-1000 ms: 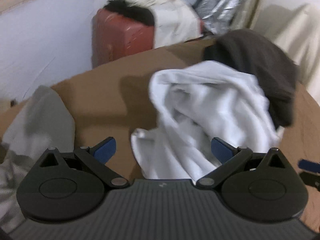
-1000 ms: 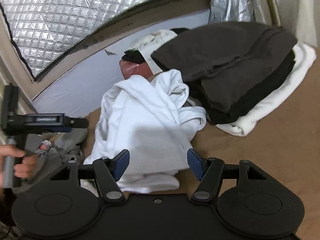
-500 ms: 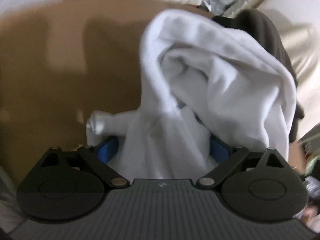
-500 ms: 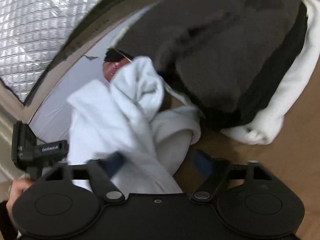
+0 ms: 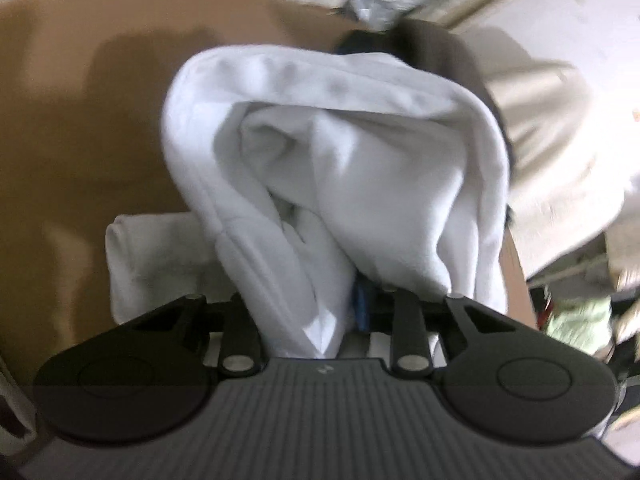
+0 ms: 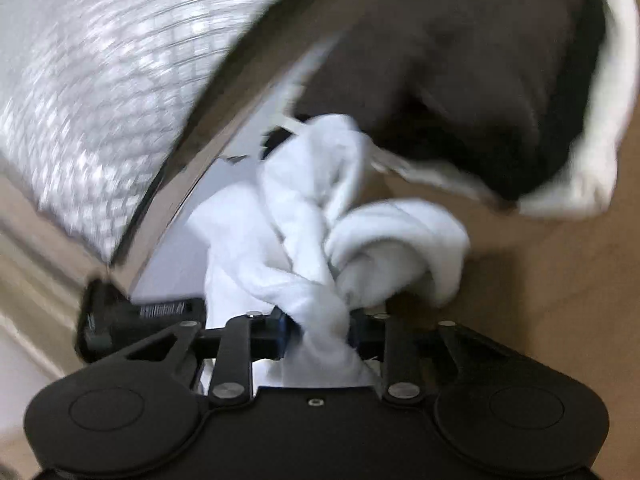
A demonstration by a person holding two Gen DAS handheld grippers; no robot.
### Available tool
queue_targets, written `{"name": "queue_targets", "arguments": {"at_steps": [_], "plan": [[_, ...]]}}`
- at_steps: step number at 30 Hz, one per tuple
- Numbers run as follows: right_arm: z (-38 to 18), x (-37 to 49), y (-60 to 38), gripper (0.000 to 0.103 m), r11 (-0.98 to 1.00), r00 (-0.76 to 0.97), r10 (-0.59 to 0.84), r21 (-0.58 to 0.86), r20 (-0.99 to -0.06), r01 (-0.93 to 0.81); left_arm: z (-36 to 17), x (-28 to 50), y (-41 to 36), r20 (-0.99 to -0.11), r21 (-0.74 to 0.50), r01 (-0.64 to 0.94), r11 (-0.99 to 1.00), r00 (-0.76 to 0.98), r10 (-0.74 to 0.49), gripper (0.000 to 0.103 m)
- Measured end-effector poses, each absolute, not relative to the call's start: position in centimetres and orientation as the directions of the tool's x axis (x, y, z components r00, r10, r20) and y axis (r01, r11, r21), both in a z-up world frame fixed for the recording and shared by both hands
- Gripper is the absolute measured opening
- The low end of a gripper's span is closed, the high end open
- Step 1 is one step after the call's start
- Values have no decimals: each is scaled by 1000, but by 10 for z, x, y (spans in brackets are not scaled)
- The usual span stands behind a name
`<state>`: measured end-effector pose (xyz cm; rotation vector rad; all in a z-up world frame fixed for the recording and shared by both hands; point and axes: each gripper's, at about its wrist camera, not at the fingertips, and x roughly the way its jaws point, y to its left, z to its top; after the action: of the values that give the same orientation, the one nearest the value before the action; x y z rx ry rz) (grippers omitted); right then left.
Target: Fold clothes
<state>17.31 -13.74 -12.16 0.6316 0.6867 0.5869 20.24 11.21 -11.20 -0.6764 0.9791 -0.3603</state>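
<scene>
Both grippers, left [image 5: 308, 312] and right [image 6: 320, 328], clamped on bunched white garment [image 5: 340, 152] above brown surface [image 5: 80, 120]; dark clothes pile [image 6: 460, 80] behind.

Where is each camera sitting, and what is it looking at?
Left wrist view: it sits on the left gripper, looking forward along its fingers at the crumpled white fleece garment on the brown surface; only the gripper shows.
Right wrist view: it sits on the right gripper, facing the same garment, a folded dark brown garment beyond it and a silver quilted sheet; the gripper shows, with the left gripper's black body at its left.
Shared: the white garment, pinched by both grippers.
</scene>
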Motion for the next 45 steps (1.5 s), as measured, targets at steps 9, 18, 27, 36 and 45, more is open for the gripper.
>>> {"name": "queue_targets", "arguments": {"at_steps": [9,18,27,36,45], "plan": [[-21,85,-202,28,751,763,574,564,-298,-345,-5,166,5,-534,-549,345,761,556,-637,25],[83,29,-285,28,913,856,355,336,-376,-231,91,169,-134,-482,-429,596,678,484,-730,25],[209,27,-359,28,1000,869,7,22,-495,5,152,178,-252,-413,-363,768,529,376,-829,28],[123,117,-461,59,884,670,-466,-331,-578,330,-17,261,-286,-721,-253,584,771,418,-553,48],[-35,94,-510,59,932,660,-127,138,-741,335,-107,312,-277,-686,-529,494,691,231,-690,51]]}}
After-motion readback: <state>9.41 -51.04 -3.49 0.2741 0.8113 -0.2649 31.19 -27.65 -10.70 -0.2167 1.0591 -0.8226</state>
